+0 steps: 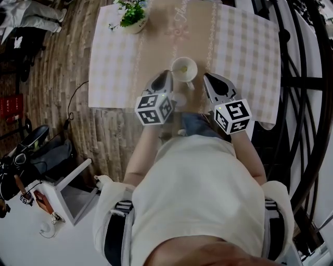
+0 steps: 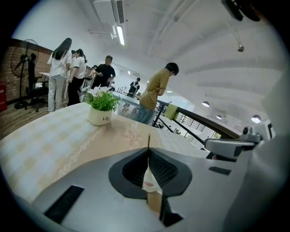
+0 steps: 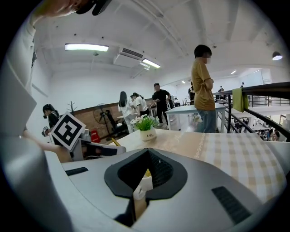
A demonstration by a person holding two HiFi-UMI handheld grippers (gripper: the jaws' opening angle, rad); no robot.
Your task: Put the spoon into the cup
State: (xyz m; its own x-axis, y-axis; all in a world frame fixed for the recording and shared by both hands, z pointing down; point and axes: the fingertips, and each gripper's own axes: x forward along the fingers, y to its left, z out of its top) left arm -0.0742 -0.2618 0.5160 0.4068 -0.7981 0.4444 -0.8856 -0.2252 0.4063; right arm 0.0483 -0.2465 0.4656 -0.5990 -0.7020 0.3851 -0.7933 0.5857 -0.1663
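A white cup (image 1: 184, 69) stands on the beige runner near the table's front edge, handle toward me, with something yellowish inside. My left gripper (image 1: 167, 74) is just left of the cup, jaws shut and empty. Jaw tips of that gripper (image 2: 148, 137) meet, and a white thing (image 2: 150, 180) shows through the gap under them. My right gripper (image 1: 207, 78) sits just right of the cup, also shut and empty (image 3: 147, 151); a bit of the cup (image 3: 144, 182) shows beneath it. A small pale thing (image 1: 179, 98), perhaps the spoon, lies between the grippers at the table edge.
A potted plant (image 1: 132, 15) stands at the far side of the table (image 1: 112, 78), which has a checked cloth. Several people stand beyond the table (image 2: 156, 90). A black railing (image 1: 302, 78) runs along the right.
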